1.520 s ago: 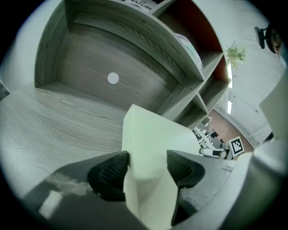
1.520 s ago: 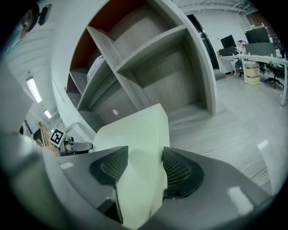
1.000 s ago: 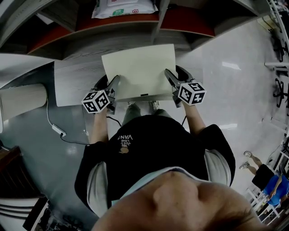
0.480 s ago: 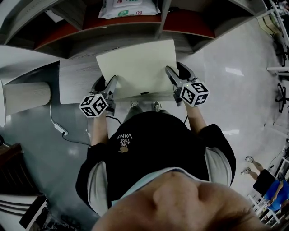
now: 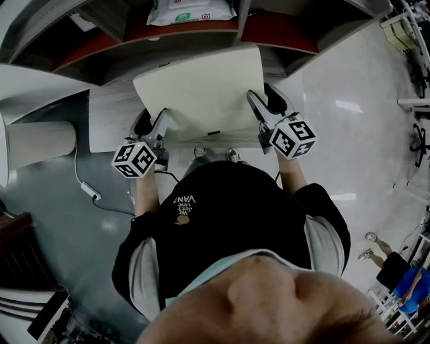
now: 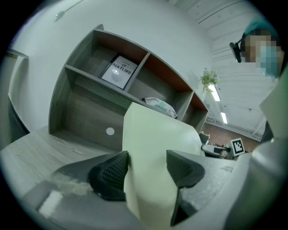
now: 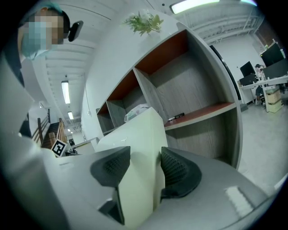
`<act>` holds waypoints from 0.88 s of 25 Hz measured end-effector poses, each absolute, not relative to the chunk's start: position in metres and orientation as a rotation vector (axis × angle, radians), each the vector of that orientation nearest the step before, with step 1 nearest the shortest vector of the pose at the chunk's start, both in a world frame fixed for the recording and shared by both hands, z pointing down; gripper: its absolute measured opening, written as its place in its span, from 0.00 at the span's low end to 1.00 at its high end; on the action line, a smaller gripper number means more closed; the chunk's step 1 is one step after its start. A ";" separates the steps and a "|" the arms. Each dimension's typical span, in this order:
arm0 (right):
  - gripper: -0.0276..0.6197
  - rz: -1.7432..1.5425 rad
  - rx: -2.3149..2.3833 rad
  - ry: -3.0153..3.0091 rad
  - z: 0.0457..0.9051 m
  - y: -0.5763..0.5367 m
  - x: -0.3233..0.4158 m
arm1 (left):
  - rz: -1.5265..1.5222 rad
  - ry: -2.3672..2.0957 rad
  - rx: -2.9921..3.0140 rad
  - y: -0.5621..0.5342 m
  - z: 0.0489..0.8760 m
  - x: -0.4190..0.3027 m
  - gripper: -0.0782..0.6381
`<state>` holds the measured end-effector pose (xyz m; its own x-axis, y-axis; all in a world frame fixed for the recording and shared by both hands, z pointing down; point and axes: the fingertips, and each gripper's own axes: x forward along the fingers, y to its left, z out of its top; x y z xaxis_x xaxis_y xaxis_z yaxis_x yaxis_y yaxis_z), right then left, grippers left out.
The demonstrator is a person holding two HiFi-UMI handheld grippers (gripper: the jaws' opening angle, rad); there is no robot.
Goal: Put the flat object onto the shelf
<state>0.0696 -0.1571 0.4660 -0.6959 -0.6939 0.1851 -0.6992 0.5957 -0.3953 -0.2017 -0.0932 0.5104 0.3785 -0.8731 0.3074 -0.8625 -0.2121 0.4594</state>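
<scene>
A pale cream flat object (image 5: 201, 94) hangs level in front of the grey shelf (image 5: 282, 40), carried between both grippers. My left gripper (image 5: 158, 122) is shut on its left edge, and the left gripper view has the flat object (image 6: 153, 143) standing between the ribbed pads (image 6: 110, 173). My right gripper (image 5: 259, 107) is shut on the right edge. Its jaws have just been closing, with the flat object (image 7: 141, 143) pressed between the pads (image 7: 177, 173). The object's far edge overlaps the shelf's lower front board.
A white packet (image 5: 191, 12) lies in a shelf compartment. A book (image 6: 120, 72) leans in the upper left one, and a pen (image 7: 175, 117) rests on a red-brown board. A low grey tabletop (image 5: 111, 127), a beige cylinder (image 5: 40, 141) and a floor cable (image 5: 84, 191) lie left.
Both grippers have risen with the flat object. It now reaches farther toward the shelf and hides more of the grey tabletop below.
</scene>
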 end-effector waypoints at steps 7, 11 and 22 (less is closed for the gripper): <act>0.35 0.625 1.229 -2.889 0.427 -0.158 0.069 | -0.062 -1.537 2.159 -0.094 0.472 -0.204 0.49; 0.34 0.571 1.241 -2.933 0.408 -0.160 0.070 | -0.087 -1.564 2.213 -0.096 0.448 -0.204 0.49; 0.34 0.504 1.277 -3.023 0.366 -0.163 0.068 | -0.142 -1.597 2.335 -0.106 0.400 -0.209 0.49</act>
<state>0.0683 -0.1630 0.3659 -0.6906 -0.7218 -0.0461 -0.6678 0.6608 -0.3428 -0.2094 -0.1064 0.3997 0.3746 -0.9227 0.0908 -0.8922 -0.3321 0.3060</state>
